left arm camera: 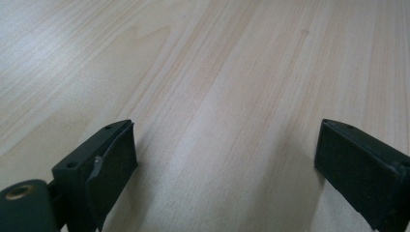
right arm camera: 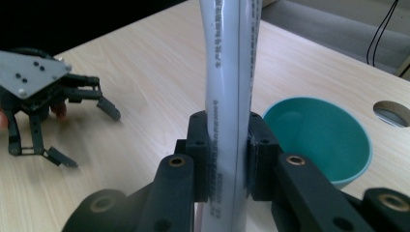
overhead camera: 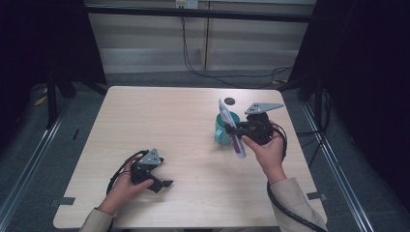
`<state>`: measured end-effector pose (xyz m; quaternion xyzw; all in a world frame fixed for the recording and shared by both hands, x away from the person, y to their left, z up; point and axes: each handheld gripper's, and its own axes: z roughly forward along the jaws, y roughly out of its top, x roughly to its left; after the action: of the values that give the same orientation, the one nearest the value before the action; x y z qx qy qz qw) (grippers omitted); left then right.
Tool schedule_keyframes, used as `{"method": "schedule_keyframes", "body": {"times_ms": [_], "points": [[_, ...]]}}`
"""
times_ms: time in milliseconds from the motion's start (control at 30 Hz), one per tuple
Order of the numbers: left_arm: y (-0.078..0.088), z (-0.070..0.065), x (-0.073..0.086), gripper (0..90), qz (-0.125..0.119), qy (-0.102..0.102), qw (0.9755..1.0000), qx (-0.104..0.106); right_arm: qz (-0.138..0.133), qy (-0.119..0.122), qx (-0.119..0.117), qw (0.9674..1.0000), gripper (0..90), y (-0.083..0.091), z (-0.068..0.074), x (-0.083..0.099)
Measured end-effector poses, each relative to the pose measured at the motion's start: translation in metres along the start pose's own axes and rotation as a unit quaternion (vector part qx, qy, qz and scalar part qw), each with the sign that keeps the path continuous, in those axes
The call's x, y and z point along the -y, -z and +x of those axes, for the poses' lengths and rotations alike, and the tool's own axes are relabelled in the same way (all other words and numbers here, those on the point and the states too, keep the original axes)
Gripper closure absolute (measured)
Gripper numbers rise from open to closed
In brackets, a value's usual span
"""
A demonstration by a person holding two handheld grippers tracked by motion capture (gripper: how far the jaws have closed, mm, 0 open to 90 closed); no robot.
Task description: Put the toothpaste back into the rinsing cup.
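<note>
My right gripper point(right arm camera: 227, 159) covers the tube's point(right arm camera: 232, 96) middle; its top runs off at twelve o'clock, and its small print is unreadable.

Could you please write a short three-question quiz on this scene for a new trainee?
1. True or false: the right gripper is shut on the white tube.
2. What stands beside the tube on the table? A) a teal cup B) a red bowl C) a glass jar
3. How do the left gripper's jaws stand, and is anything between them?

Key:
1. True; both pads press the tube's sides.
2. A, the teal cup, its mouth open upward.
3. The left gripper has its jaws wide apart, with bare table between them.
</note>
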<state>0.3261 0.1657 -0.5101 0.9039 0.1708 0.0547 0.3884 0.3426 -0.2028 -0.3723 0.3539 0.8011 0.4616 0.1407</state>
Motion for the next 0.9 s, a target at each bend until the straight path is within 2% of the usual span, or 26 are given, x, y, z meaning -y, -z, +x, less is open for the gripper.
{"method": "schedule_keyframes", "body": {"times_ms": [167,400,667,900], "points": [[0.0,0.0,0.0,7.4,0.001,-0.002,1.0,0.0,-0.018,-0.013,0.002,0.9998,75.6,0.001,-0.004,-0.001],[0.0,0.0,0.0,7.4,0.0,0.0,1.0,0.0,-0.021,-0.01,0.005,0.9997,75.6,0.0,-0.004,-0.005],[0.0,0.0,0.0,7.4,0.0,0.0,1.0,0.0,-0.043,-0.033,0.011,0.9985,75.7,-0.002,-0.011,-0.007],[0.0,0.0,0.0,7.4,0.0,0.0,1.0,0.0,-0.055,-0.042,0.019,0.9974,75.8,-0.001,-0.015,-0.006]]}}
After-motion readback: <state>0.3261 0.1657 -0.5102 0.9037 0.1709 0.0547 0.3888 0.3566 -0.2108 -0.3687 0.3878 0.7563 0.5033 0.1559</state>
